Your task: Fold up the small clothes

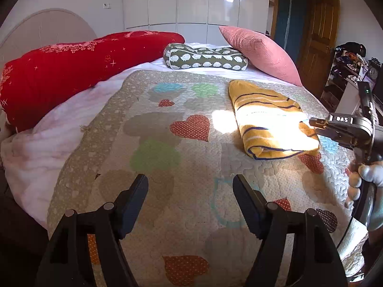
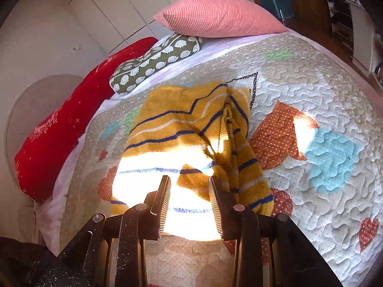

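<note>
Quilted bed (image 1: 191,215) inspected. Right gripper (image 2: 190,197) jaws narrowly parted, empty, over near edge of folded yellow striped garment (image 1: 270,119). Left gripper (image 1: 190,191) jaws wide, empty, well apart from garment. Pink pillow (image 1: 261,50) beyond garment.

1. Yellow striped garment (image 2: 191,129): soft, fuzzy knit cloth.
2. Quilt (image 1: 182,191): matt stitched patchwork cloth with a puckered surface.
3. Pink cushion (image 2: 220,16): ribbed, corduroy-like fabric.
4. Wardrobe doors (image 1: 191,0): smooth, glossy white panels.
5. Door (image 1: 318,31): varnished wood.
6. Right gripper (image 2: 190,203): black plastic, finely ridged pads.
</note>
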The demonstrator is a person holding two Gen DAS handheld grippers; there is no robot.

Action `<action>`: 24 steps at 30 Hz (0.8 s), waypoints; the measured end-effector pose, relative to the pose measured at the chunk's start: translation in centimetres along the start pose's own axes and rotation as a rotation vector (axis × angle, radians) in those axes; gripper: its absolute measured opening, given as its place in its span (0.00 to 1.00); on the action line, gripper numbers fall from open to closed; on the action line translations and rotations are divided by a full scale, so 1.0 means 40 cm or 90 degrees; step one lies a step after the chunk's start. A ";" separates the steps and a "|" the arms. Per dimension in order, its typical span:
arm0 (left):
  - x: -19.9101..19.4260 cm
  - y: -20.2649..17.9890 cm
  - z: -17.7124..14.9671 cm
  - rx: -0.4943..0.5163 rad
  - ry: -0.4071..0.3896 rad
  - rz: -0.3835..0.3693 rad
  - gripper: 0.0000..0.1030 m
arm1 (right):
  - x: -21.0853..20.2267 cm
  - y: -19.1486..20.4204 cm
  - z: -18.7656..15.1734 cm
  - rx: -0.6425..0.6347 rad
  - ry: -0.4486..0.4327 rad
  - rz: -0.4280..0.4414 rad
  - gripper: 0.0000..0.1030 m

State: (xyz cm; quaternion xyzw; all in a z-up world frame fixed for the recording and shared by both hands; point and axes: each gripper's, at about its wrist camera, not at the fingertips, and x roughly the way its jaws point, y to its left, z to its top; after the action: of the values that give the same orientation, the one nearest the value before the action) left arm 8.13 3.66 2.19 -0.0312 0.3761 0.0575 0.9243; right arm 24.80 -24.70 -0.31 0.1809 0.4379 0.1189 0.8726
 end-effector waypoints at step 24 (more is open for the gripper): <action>-0.134 -0.126 -0.019 0.058 -0.058 -0.032 0.83 | -0.414 0.000 -0.357 -0.060 -0.167 -0.101 0.58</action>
State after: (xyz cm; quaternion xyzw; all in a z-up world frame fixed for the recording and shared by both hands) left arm 4.46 -1.84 5.47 0.0040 0.3349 0.0187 0.9421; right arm 3.52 -27.73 3.76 0.1185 0.3269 0.0453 0.9365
